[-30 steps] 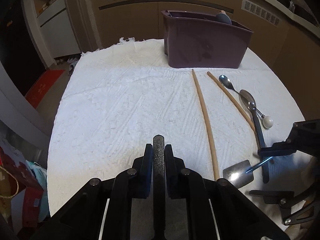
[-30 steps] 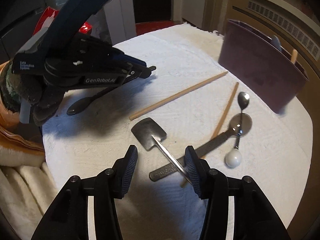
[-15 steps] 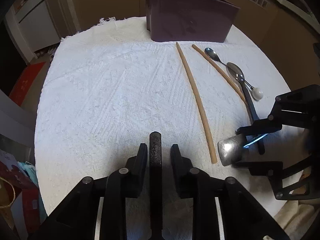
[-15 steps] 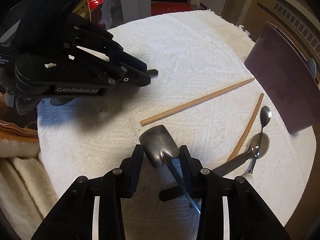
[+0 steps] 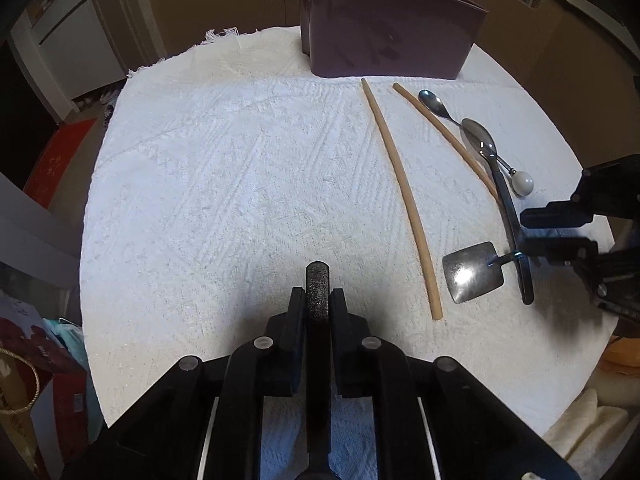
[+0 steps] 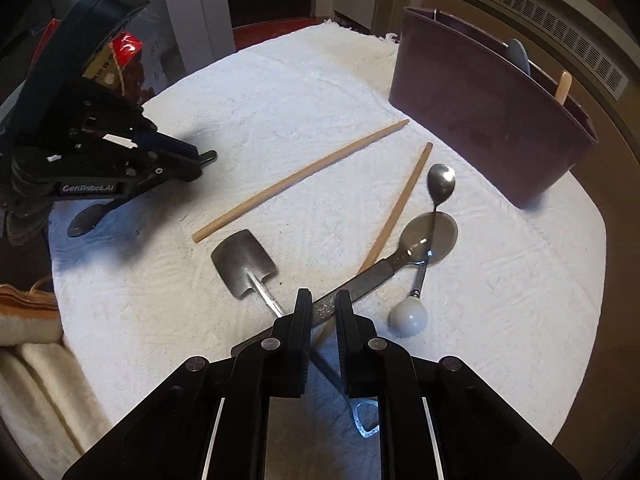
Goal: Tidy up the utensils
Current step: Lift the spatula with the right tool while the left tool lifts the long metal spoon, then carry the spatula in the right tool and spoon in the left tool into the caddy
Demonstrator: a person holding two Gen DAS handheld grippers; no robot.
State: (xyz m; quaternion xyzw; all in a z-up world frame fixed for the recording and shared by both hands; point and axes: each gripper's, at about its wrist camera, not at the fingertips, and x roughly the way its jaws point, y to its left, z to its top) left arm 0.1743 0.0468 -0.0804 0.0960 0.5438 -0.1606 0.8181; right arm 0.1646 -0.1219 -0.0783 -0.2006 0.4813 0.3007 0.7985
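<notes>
A: Round table under a white cloth (image 5: 240, 180), tan cabinets (image 5: 240, 0) behind. Changed since a second ago?

B: Yes. Right gripper (image 6: 324, 300) wide then, much narrower now and closing. Half a second back, the head of the shovel spoon (image 6: 244, 264) sitting right between those fingers; now clear of them, out past the tips on the side away from the purple caddy (image 6: 492, 128). Left gripper (image 5: 318, 300) briefly slack at the half-second mark, pressed together again now.

A: Pinching what?

B: Left: clamped on the speckled handle of a dark spoon (image 5: 317, 280), bowl hanging below the fingers, far from the caddy. Right: thin handle of the shovel spoon crossing slantwise between the two fingers. Can't tell whether the pads press on it.

A: And the other pieces?

B: All in front of the caddy. Two wooden chopsticks (image 5: 400, 184), tips aimed toward it, spreading apart with distance from it. Just beside the farther chopstick, a ball-ended spoon (image 5: 434, 102), bowl nearest the caddy, white ball at the other end. Across its stem, a large spoon (image 5: 482, 142) with a dark handle, that handle running away from the caddy and passing beneath the right gripper's fingertips, over the end of one chopstick.

A: Inside the caddy?

B: A grey-blue utensil head (image 6: 518, 54) poking above the rim, plus a pale wooden stick (image 6: 562, 84) near the end wall. Which compartment, impossible to tell.
</notes>
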